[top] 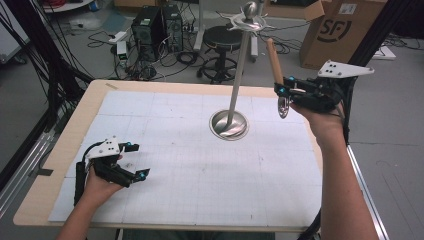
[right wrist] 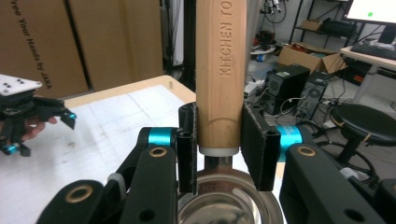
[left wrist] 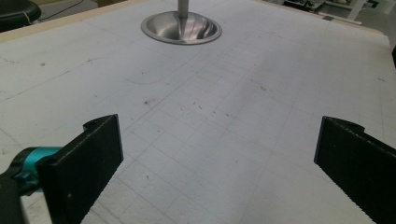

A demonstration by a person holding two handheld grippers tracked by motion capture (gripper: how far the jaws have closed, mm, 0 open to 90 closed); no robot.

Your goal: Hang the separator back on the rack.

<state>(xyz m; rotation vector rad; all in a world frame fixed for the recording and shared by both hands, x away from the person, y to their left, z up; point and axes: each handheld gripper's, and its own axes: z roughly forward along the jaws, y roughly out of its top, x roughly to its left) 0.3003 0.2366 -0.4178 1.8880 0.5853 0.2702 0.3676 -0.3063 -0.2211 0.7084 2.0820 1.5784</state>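
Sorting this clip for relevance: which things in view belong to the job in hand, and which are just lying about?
In the job:
- wooden-handled kitchen utensil, clamped in the right tongs
- metal stand with hooks at its top
- left tongs, open, low over the table

Lying about:
- cardboard box
- black stool
- computer towers

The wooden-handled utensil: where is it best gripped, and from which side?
As now: the right gripper is shut on the utensil's wooden handle at its lower end, just above the metal head, jaws on opposite sides. The handle is straight and round and stands nearly upright, so a sideways approach suits it.
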